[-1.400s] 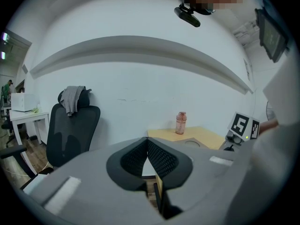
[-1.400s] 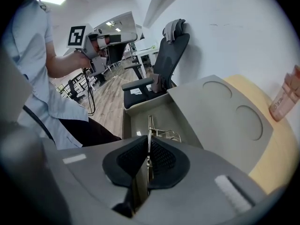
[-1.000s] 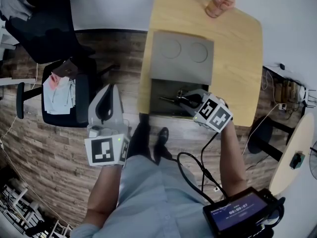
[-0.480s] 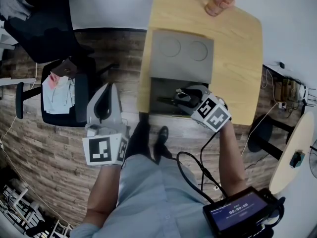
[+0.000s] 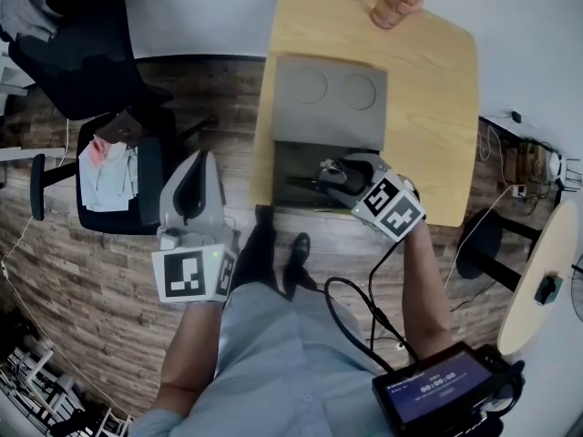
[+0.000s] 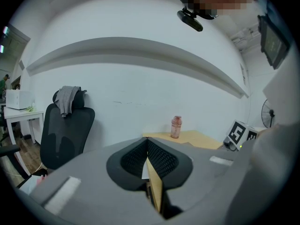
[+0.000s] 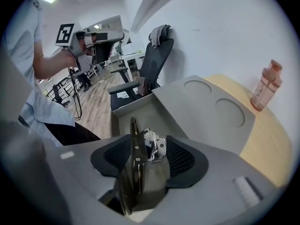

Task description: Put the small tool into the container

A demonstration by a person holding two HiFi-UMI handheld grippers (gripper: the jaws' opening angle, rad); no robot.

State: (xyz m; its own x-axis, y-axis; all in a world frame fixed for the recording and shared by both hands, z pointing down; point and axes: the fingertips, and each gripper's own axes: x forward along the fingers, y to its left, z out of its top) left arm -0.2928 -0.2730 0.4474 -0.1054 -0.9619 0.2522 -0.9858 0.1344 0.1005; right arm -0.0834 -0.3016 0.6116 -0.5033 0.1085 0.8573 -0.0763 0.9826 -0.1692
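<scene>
Grey container [image 5: 284,164], lid up, on wooden table [image 5: 437,107]; small tool [image 5: 306,183] inside it.
Right gripper [image 5: 333,177] reaches down into the box, jaws opening, black-handled tool [image 7: 137,172] loose between them; left gripper [image 5: 201,160] held aside over the floor, jaws together, empty.

- Your pink bottle [image 5: 398,2] stands upright at the far edge of the wooden table [image 5: 437,107].
- On your left, a black office chair [image 5: 152,182] has loose papers [image 5: 107,173] on its seat.
- Farther left is a second black chair [image 5: 82,48], with a grey garment [image 6: 68,97] draped over its back.
- Near right, a screen unit [image 5: 437,391] glows blue, and a black cable [image 5: 351,321] loops beside it.
- There's wood-plank floor [image 5: 82,280] beneath you.
</scene>
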